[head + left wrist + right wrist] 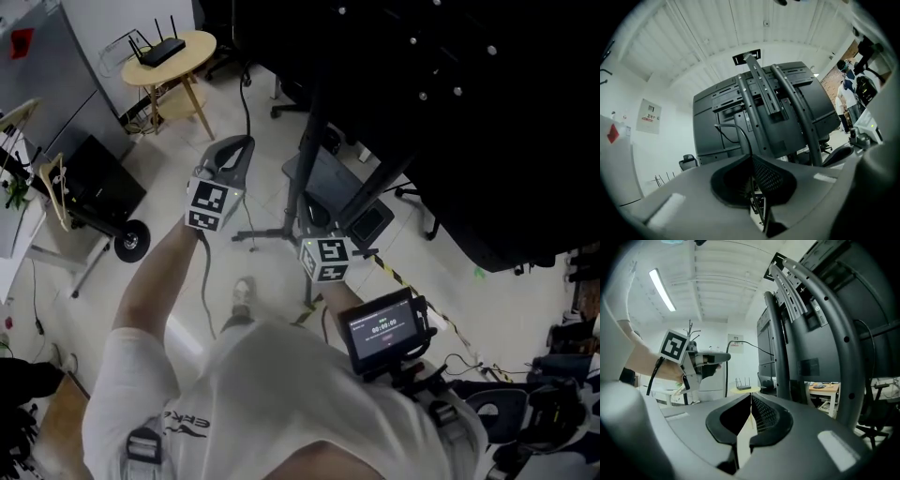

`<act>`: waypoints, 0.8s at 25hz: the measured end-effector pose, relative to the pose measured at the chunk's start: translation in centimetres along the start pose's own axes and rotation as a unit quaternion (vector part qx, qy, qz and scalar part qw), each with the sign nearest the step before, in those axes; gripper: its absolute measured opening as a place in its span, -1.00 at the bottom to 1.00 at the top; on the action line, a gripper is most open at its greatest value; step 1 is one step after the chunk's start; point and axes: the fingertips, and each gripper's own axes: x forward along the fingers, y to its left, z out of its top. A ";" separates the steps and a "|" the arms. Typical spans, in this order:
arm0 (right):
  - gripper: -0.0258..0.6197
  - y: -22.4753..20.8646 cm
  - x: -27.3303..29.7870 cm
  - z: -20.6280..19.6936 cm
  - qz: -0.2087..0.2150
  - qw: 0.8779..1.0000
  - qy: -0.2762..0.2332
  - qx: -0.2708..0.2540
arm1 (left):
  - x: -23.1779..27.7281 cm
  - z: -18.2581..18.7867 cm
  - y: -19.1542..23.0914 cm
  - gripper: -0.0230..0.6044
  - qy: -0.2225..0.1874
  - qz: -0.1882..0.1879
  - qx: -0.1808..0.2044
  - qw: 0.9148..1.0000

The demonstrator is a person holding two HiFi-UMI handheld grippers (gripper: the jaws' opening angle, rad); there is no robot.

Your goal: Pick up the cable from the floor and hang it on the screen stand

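Left gripper jaws clamped on the thin black cable; cable is off the floor, rising from the tips to the back of the screen stand right in front; right gripper jaws pressed together, nothing between, close beside the stand's curved tubes; small round table with a router sits well behind the stand.

Pale tiled floor; a round wooden side table carries a router; white ribbed ceiling with one lit strip light; white wall bearing a poster
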 end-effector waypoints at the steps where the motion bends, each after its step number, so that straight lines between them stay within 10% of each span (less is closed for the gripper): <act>1: -0.87 -0.4 -0.3 0.3 0.003 1.000 -0.002 0.002 | 0.2 1.0 -0.2 -0.90 -0.001 0.001 0.003 1.000; 20: -0.85 3.5 -0.8 3.6 0.024 0.999 -0.018 -0.033 | -0.8 15.2 4.3 -0.90 -0.072 0.003 0.003 0.997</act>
